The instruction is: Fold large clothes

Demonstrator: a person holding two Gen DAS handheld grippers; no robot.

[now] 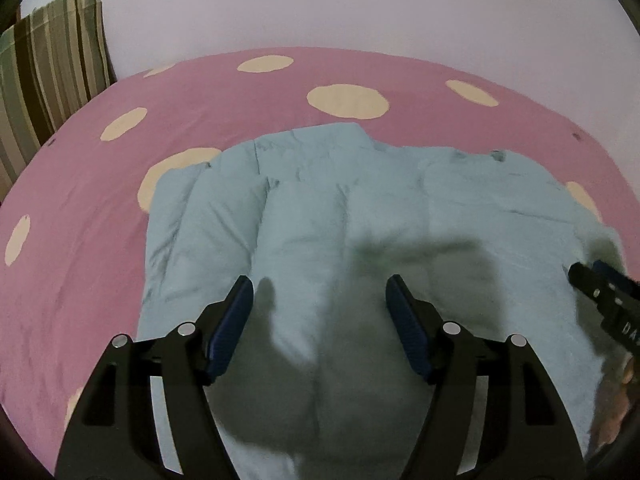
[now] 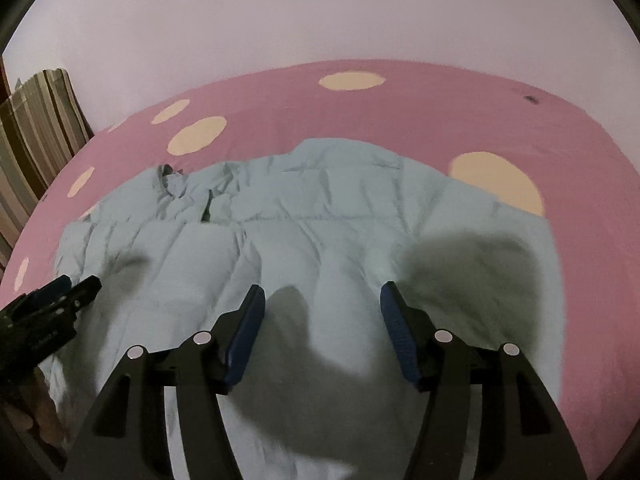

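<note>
A pale blue padded jacket lies spread flat on the pink bedsheet with cream spots, filling the near middle of the bed; its collar end looks to lie at the far side, though creases make that hard to confirm. The step in hand reads as the start of a fold: the garment is laid out and neither tool has hold of it yet; the next move probably calls for each gripper to come down onto a near edge or side of the jacket, pinch a full thickness of the puffy cloth, and carry it across without dragging the rest.

The left gripper hovers above the near part of the jacket with its blue-padded jaws wide apart and nothing between them; the right gripper hangs likewise over the near right part, jaws apart and empty; their shadows fall on the fabric.

Behind the bed stands a plain pale wall; a striped cushion leans at the far left; a small dark speck marks the sheet at the far right.
</note>
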